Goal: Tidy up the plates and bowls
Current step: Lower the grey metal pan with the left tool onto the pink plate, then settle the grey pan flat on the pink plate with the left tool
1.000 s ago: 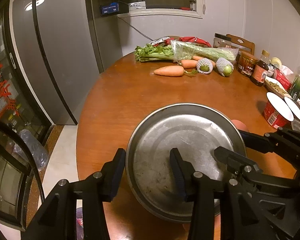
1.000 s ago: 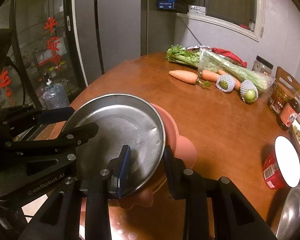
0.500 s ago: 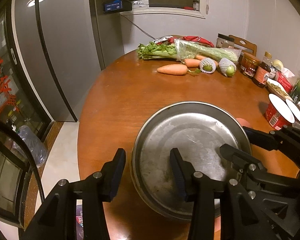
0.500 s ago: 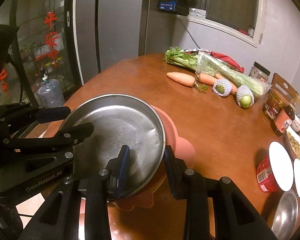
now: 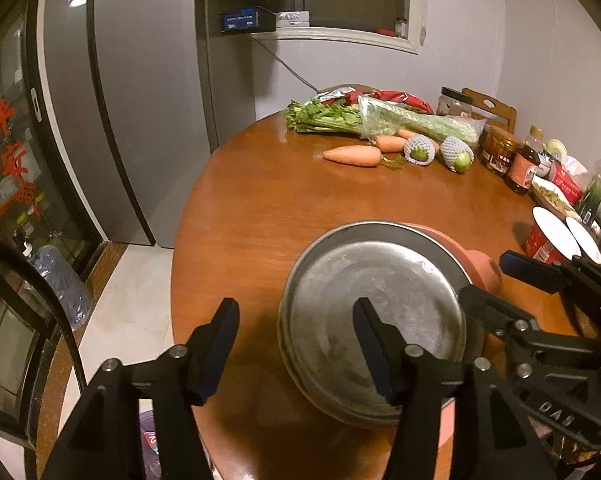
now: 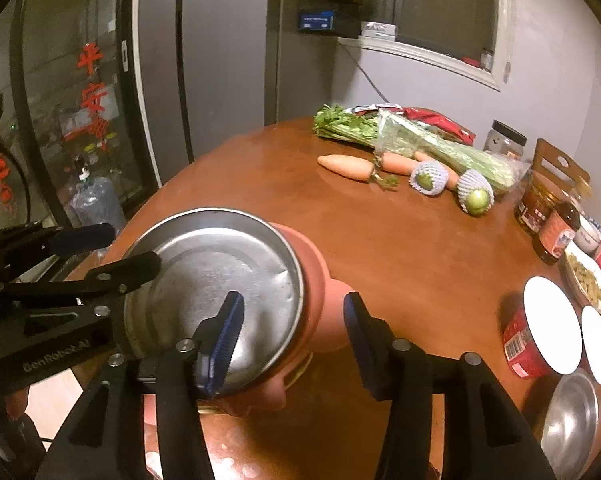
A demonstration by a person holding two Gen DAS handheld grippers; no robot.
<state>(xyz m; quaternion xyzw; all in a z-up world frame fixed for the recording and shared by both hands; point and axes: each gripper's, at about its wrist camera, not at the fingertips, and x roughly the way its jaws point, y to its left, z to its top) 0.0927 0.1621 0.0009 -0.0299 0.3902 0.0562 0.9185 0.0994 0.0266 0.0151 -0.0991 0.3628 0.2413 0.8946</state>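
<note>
Carrots point(image 6: 346, 166), celery point(image 6: 440, 146) and jars point(image 6: 538, 204) crowd the table point(image 6: 400, 248) beyond the steel plate point(image 6: 216, 272).

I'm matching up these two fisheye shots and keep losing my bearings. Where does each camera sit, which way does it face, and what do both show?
Left wrist: sits on the left gripper, looking down along its open fingers at the steel plate; the right gripper enters from the right.
Right wrist: sits on the right gripper, facing the same plate from its other side; the left gripper enters from the left.
Shared: plate, pink dish beneath it, round wooden table, carrots, celery.
</note>
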